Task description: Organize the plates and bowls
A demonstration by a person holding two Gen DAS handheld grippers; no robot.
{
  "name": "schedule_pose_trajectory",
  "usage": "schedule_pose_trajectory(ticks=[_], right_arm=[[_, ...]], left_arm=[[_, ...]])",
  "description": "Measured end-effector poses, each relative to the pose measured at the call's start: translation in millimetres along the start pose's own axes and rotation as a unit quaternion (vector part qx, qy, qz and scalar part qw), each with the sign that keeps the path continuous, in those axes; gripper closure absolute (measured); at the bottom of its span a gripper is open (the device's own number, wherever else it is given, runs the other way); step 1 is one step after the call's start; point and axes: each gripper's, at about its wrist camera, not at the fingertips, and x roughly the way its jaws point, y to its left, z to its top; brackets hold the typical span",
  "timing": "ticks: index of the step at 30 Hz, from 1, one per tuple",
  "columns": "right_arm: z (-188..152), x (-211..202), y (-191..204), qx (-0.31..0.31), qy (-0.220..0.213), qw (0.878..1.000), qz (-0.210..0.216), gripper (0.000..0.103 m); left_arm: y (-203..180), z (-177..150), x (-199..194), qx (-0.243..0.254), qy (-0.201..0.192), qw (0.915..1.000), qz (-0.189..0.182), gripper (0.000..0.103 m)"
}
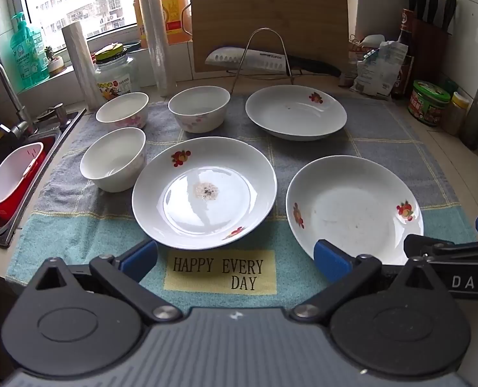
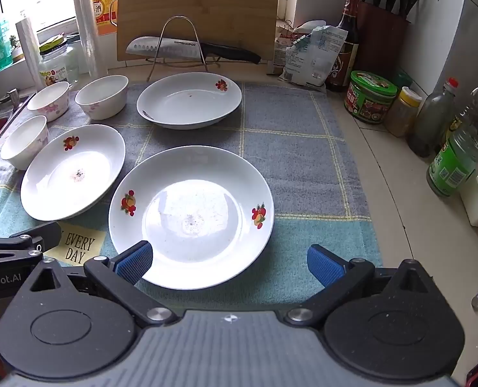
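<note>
Three white plates with fruit prints lie on a checked towel: a near-left plate, a near-right plate and a far plate. Three white bowls stand left of them: a near bowl, a far-left bowl and a far-middle bowl. My left gripper is open and empty, just short of the near-left plate. My right gripper is open and empty, its left pad at the near-right plate's rim.
A sink with a red-and-white basket lies left. A wire rack, knife and cutting board stand behind the towel. Jars and bottles line the right counter, with a knife block in the corner.
</note>
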Motion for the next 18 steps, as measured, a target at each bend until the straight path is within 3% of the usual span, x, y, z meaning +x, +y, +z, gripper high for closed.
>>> schedule_pose_trajectory(ticks=[18], right_arm=[[-0.3,-2.8,2.6,-0.003,-0.002,1.0,-0.002,0.0]], left_arm=[[0.5,0.8,-1.3,0.0,-0.003,1.0,0.001,0.001]])
